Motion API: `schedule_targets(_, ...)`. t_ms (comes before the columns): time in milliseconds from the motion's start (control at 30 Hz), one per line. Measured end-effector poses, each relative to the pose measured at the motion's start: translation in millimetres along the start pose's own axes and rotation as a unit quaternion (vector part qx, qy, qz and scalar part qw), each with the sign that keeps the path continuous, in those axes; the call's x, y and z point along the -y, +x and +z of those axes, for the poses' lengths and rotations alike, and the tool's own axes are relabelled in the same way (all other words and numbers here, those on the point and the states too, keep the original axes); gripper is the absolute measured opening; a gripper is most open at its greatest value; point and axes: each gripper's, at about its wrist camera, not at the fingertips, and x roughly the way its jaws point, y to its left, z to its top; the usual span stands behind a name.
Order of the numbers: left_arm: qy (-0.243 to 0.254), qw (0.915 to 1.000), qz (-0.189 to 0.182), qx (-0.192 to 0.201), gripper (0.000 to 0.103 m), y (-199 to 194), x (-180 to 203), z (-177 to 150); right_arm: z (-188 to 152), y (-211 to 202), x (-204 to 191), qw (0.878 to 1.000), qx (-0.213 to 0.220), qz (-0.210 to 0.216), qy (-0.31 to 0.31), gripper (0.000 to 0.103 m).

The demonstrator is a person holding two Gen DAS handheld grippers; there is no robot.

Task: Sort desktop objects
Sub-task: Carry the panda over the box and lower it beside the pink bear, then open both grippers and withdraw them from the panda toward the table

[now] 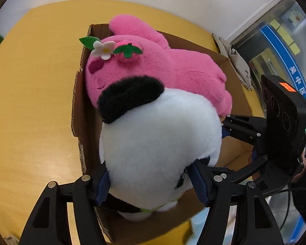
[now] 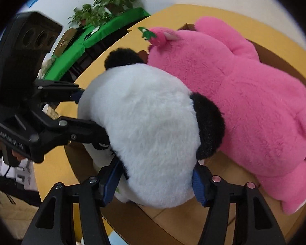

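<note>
Both the left gripper (image 1: 151, 185) and the right gripper (image 2: 156, 180) were clamped on the panda plush (image 1: 159, 143) at frame centre, over the cardboard box (image 1: 79, 106) beside the pink plush (image 1: 173, 67).

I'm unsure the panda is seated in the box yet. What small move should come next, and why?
Probably ease the panda plush a little lower. Both the left gripper and right gripper clamp its white body, and it sits high in the cardboard box, pressed against the pink plush. Whether its base touches the box floor is hidden.
</note>
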Motion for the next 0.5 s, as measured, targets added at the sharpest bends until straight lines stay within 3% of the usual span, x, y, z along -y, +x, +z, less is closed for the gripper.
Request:
schedule_targets(133,0.003,1.0000,0.009,-0.001,0.085,-0.5,-3.2,-0.7,1.8,3.6,-2.5,0.999,-0.020,-0.016,0.019,0.084)
schedule_targets(233,-0.001,0.9991,0.033,0.028,0.092,-28.7,12.2,-10.1,-4.7,-5.5,-17.0,0.999,-0.015,-0.030,0.023,0.086)
schedule_targets(367,-0.005,0.9958,0.064,0.066,0.093,-66.2,32.7,-22.7,-23.2,-58.2,-37.4,0.994,0.047,-0.088,0.050,0.087)
schedule_targets(467,-0.009,0.9917,0.088,0.094,0.100,-94.4,48.1,-32.2,-37.5,-113.2,-48.0,0.980,0.099,-0.135,0.110,0.102)
schedule_targets(500,-0.010,0.9900,0.095,0.103,0.103,-103.8,53.2,-35.3,-43.0,-128.5,-51.2,0.974,0.110,-0.151,0.126,0.103)
